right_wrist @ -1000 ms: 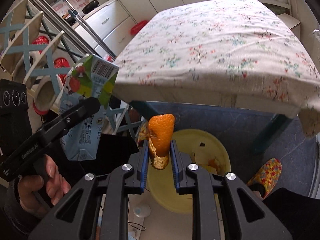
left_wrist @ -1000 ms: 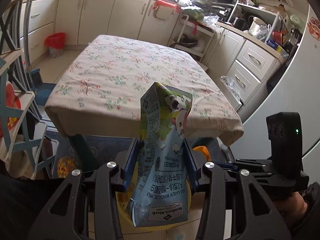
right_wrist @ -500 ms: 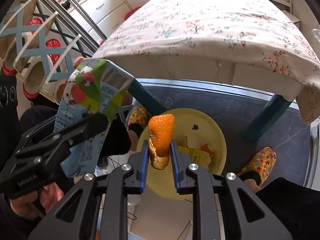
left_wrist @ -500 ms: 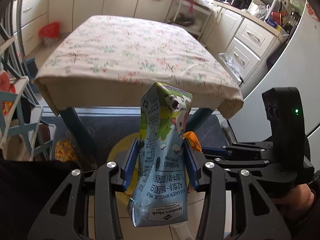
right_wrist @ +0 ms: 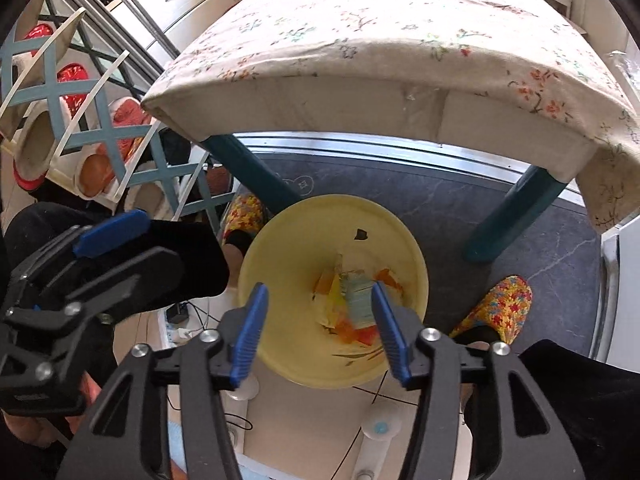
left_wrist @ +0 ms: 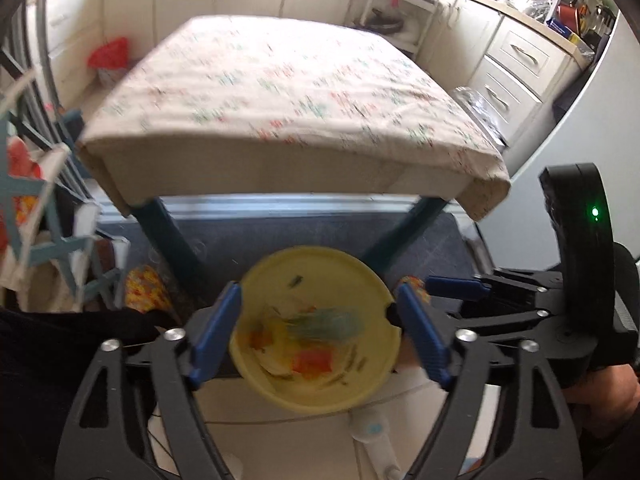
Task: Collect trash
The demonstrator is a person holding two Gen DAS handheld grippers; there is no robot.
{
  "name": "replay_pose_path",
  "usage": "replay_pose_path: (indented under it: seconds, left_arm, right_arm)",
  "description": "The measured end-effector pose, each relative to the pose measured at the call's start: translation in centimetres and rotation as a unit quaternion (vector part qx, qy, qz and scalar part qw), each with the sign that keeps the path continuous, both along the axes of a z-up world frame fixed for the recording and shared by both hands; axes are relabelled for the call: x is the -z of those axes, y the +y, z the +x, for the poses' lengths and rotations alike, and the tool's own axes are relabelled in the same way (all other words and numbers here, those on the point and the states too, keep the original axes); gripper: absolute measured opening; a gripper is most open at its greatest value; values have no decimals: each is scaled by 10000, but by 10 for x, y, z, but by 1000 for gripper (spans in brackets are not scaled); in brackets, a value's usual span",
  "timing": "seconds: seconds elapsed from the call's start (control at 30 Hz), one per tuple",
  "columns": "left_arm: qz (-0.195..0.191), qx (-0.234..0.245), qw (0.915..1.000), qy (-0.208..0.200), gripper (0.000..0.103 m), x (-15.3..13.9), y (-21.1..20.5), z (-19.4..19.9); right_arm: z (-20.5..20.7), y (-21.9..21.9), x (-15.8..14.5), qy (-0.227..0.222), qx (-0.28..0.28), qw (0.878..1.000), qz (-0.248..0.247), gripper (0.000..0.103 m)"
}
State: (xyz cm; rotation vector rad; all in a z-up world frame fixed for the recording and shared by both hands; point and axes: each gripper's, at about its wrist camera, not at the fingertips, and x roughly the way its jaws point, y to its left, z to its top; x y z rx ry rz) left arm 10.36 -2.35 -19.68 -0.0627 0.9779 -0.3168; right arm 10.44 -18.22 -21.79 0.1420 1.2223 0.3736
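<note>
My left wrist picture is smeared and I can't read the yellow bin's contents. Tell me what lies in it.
Observer: The right wrist view is sharp: a crumpled milk carton lies in the yellow bin among orange peel.
Operator: Report the right tongs.
Observer: The right tongs are opening above the bin, with nothing between the jaws.
Operator: Now describe my own tongs from outside.
Observer: The left tongs show side-on, left of the bin, opening and empty.
</note>
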Motion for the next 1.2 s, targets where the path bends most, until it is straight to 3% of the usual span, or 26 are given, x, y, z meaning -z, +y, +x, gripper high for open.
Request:
replay_pose_path:
  seconds: [0.1,0.27,0.4,0.5,0.6,0.77,0.93,1.1,1.2]
  left_arm:
    - [359,-204,9981,-451,94,-16,-1,-4]
    - [942,-533,9903,-869,95,-32,-4,-8]
    - [867,-695,9882,-1057,95,-50,1,-12]
    - [822,-935,9834,-1320,95,-70,10,-20]
    - [730,-1044,9806,-1491,95,-88,20,-31]
    - [733,-1234,9725,-1835,95,-113,35,-52]
    - [811,-1339,9674,-1990,95,-127,43,-70]
    - [1070,-1403,9661,-1883,95,-120,37,-74]
    - [1018,-1320,9681,-1871,95,-117,33,-76]
  right_arm:
    - [0,-5,-5,-121,120,9999,-7,62]
    - [-3,-15,-25,-537,487,9974,36,70]
    - [-13,-23,-53,-1237,843,9887,52,78]
    - [-30,-28,-81,-2051,1235,9705,-292,90]
    - [-50,-32,-109,-2861,1538,9444,-504,93]
    - [-81,-33,-143,-3795,1710,9084,-405,95]
    - [-104,-23,-158,-4085,1518,8999,-137,95]
    - [-125,-12,-165,-4247,1326,8950,-311,95]
    - [-131,-11,-164,-4243,1311,8951,-391,96]
